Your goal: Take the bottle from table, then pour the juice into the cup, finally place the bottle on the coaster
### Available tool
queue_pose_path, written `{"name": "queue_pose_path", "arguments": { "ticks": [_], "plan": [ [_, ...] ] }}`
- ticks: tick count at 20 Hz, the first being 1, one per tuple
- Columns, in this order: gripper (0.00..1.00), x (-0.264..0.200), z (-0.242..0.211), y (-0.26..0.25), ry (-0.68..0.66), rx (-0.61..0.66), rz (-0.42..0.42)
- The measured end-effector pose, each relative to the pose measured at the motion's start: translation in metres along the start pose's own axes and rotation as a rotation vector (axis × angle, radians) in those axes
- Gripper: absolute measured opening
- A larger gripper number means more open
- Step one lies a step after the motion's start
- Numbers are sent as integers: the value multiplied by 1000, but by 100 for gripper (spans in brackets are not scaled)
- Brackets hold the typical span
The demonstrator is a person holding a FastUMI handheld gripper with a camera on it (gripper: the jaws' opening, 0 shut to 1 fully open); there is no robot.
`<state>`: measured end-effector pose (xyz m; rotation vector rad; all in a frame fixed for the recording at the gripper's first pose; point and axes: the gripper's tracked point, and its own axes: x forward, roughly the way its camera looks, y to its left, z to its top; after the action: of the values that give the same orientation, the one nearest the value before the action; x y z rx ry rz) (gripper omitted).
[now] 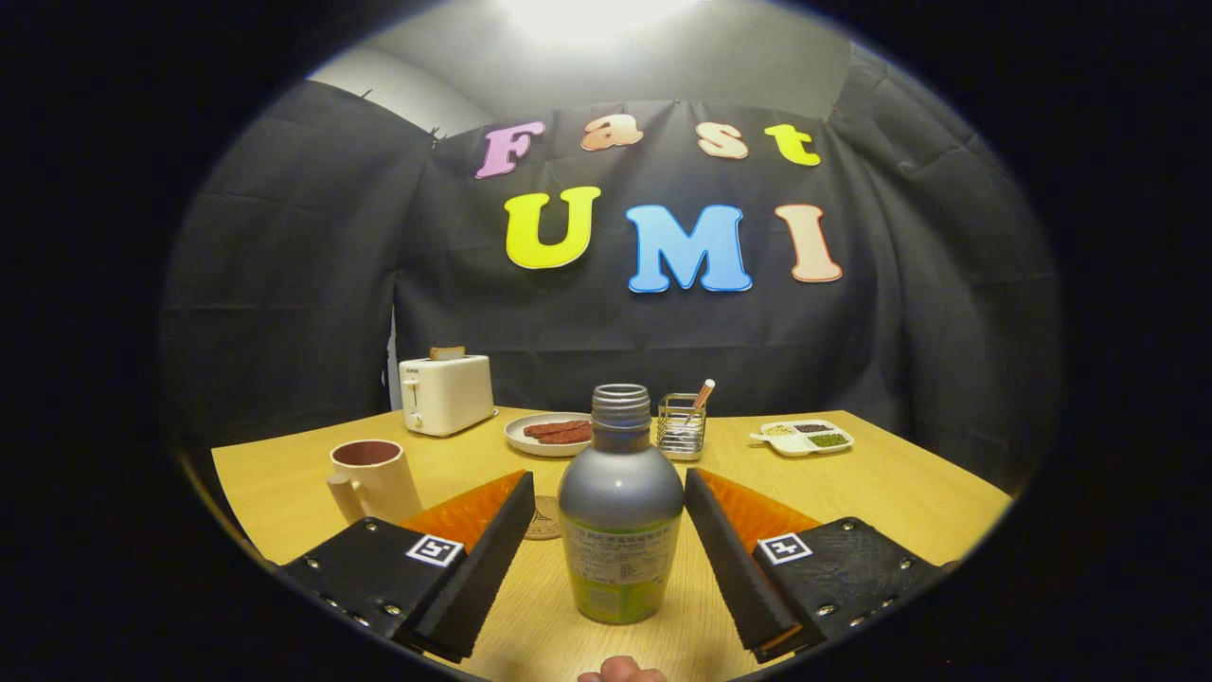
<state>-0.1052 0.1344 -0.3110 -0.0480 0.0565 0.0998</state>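
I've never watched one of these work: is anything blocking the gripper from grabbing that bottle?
Nothing visible does. The bottle stands upright on the table, already between the open gripper fingers, with a gap on each side.

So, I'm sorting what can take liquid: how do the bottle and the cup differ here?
The bottle is grey, narrow-necked and uncapped; the cup is cream, wide-mouthed, with a handle. The bottle stands between the open gripper's fingers, neither touching it; the cup sits off beside the left finger. Both stand upright on the table.
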Motion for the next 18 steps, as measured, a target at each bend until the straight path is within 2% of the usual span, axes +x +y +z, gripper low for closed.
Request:
{"name": "queue_pose_path", "arguments": {
  "ticks": [5,9,10,11,14,18],
  "plan": [
    [98,15,-6,0,12,-66,-34],
    [97,25,-21,-5,61,-59,-48],
    [94,25,-23,-5,66,-49,-45],
    [85,26,-21,-4,64,-46,-44],
    [81,30,-22,-1,98,-62,-31],
    [81,37,-5,12,125,-130,32]
  ]
}}
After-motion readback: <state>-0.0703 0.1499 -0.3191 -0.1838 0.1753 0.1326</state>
